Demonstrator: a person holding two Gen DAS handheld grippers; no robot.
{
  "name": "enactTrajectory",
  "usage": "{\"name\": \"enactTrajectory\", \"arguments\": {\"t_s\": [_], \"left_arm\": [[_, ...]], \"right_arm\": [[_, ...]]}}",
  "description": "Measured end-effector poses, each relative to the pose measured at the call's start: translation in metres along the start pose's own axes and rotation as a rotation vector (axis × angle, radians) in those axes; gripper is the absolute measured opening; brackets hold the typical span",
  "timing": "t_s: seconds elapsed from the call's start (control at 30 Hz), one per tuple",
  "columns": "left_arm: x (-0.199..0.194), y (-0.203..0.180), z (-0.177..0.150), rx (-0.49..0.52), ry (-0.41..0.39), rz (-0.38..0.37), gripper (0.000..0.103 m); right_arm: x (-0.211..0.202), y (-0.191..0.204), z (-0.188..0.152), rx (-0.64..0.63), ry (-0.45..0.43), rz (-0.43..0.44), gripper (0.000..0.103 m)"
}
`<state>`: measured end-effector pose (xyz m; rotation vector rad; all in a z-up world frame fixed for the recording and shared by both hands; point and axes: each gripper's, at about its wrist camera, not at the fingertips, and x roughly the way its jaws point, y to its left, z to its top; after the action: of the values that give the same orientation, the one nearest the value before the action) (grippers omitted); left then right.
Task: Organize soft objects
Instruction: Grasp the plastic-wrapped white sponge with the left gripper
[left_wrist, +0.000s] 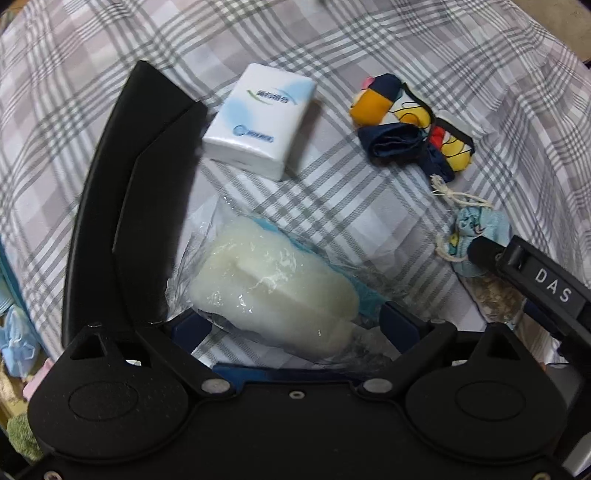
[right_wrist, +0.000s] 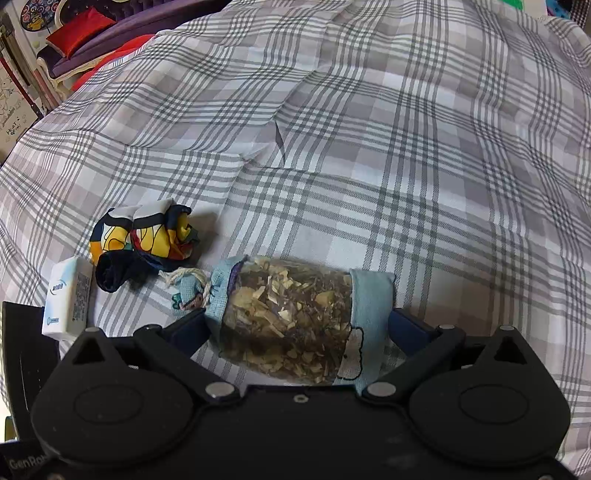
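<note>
The task looks partway through, with nothing yet showing as a finished arrangement; four soft things sit close together on the plaid sheet (right_wrist: 369, 147), and two of them are in the grippers at this moment.

The left gripper (left_wrist: 291, 310) has its jaws set wide around a sponge (left_wrist: 273, 288) in clear wrap; the blue fingers sit at its near end on both sides, but whether they press it or only flank it I cannot tell; the sponge appears to rest on the sheet, low and near. The right gripper (right_wrist: 295, 325) has a sachet (right_wrist: 288, 321) between its fingers, held across its length, jaws well apart because the sachet is fat; the fingers meet its cloth ends, so it reads as gripped; whether it is lifted or lying on the sheet I cannot tell.

Untouched are the tissue pack (left_wrist: 258, 118) beyond the sponge and the scarf (left_wrist: 410, 125) to its right, a little apart; I judge these are left to be placed, and no bin or tray shows.

The sponge is pale, rounded, with a blue layer beneath and crinkled shiny film around it; likely squashy and slippery. The sachet has a clear window showing dried bits, light blue cloth ends, a small cartoon print and a knotted string (right_wrist: 188, 277) at its left end, just beside the scarf.
</note>
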<state>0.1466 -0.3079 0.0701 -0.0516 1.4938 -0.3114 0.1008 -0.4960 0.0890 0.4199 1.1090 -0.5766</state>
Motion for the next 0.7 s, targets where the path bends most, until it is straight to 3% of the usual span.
{"name": "enactTrajectory", "arguments": {"t_s": [0.27, 0.37, 0.43, 0.5, 0.63, 0.7], "left_arm": [[0.008, -0.001, 0.005, -0.001, 0.011, -0.001, 0.093], [0.008, -0.002, 0.003, 0.003, 0.014, -0.017, 0.087], [0.007, -0.006, 0.003, 0.015, 0.007, -0.024, 0.078], [0.005, -0.01, 0.003, 0.029, 0.0, -0.028, 0.063], [0.0, -0.017, 0.002, 0.047, -0.018, -0.031, 0.058], [-0.003, -0.018, 0.002, 0.058, -0.028, -0.036, 0.057]], "right_arm": [[0.001, -0.002, 0.001, 0.012, 0.01, 0.023, 0.102], [0.001, -0.003, 0.001, 0.019, 0.013, 0.027, 0.102], [0.002, -0.004, 0.001, 0.028, 0.017, 0.033, 0.102], [0.002, -0.004, 0.001, 0.034, 0.018, 0.036, 0.102], [0.002, -0.002, 0.001, 0.024, 0.015, 0.026, 0.102], [0.001, 0.002, 0.001, -0.009, 0.009, 0.028, 0.094]]}}
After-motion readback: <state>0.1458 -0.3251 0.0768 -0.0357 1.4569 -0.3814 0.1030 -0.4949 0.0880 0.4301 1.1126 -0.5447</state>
